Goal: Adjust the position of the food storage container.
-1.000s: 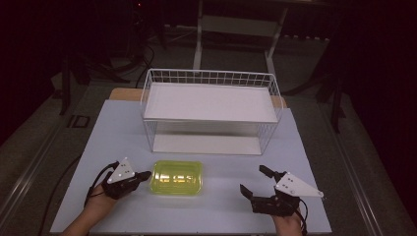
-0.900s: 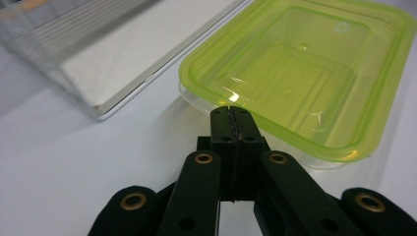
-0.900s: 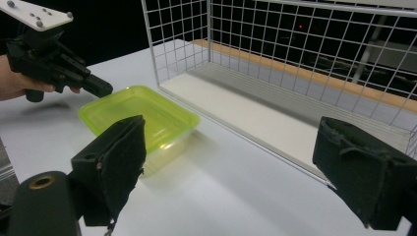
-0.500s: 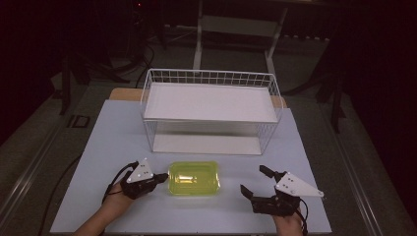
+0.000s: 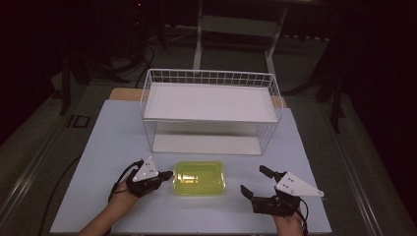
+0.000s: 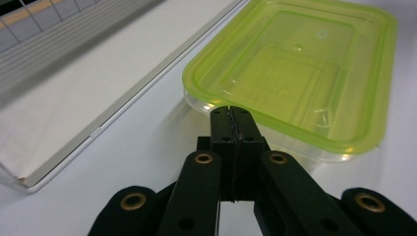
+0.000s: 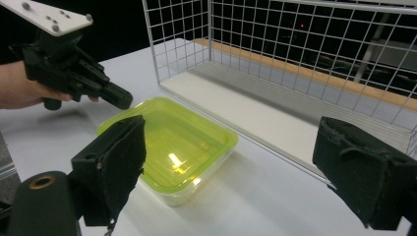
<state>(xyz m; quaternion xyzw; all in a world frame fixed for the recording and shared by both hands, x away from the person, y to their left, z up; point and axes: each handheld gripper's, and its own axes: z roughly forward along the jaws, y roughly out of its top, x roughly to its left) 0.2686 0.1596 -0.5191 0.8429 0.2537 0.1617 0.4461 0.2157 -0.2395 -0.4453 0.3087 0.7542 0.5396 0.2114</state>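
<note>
Landmark: yellow-green plastic container (image 5: 199, 177), lying flat on the pale tabletop (image 5: 98, 147), near its front edge, about midway between the two grippers.

Left of the container: left gripper (image 5: 167, 175), held in a hand (image 5: 120, 199) coming in from the bottom edge. Jaws clenched together, nothing between them. In the left gripper view the closed tips (image 6: 230, 114) sit right at the container's near rim (image 6: 295, 73); contact or a hair apart, cannot tell. Grey three-cornered plate (image 5: 146, 169) on top of the gripper.

Container itself: translucent, rectangular with rounded corners, a stepped, recessed top surface; a clear lower edge shows under the green rim in both gripper views. Light glints on it in the right gripper view (image 7: 172, 147).

Behind the container: white wire basket (image 5: 211, 78), open front facing the container, with a white flat shelf board inside. A second white panel lies at its base.

Right of the container: right gripper (image 5: 255, 182), jaws spread wide and released, holding nothing, clear of the container's right edge. In the right gripper view the two black padded jaws frame the container, with the left gripper (image 7: 120, 101) beyond it at the far rim.
</note>
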